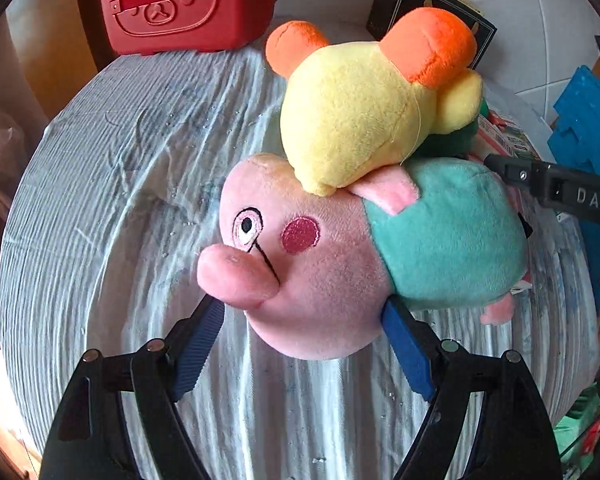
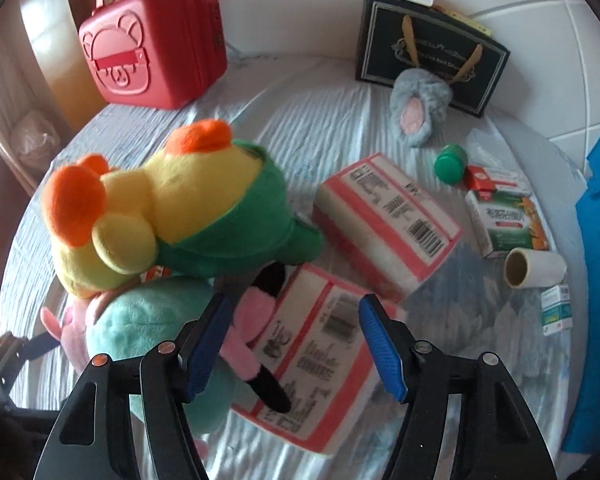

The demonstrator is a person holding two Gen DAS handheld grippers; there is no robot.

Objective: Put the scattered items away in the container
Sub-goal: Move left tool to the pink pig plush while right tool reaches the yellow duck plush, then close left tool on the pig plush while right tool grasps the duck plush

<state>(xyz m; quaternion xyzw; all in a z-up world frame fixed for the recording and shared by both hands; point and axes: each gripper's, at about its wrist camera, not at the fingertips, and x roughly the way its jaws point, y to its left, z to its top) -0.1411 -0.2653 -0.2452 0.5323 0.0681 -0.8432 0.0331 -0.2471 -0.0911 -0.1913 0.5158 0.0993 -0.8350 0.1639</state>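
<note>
Our left gripper (image 1: 304, 332) has its blue pads either side of the pink pig plush's (image 1: 300, 264) head at frame centre; whether they pinch it we cannot tell. Our right gripper (image 2: 296, 340) is spread wide and holds nothing, over a pink-bordered tissue pack (image 2: 320, 360) low in frame. A yellow bear plush with orange ears (image 2: 160, 204) lies on the pig. The red bear-faced plastic case (image 2: 152, 48), probably the container, sits closed at upper left. We judge nearly everything remains scattered.
</note>
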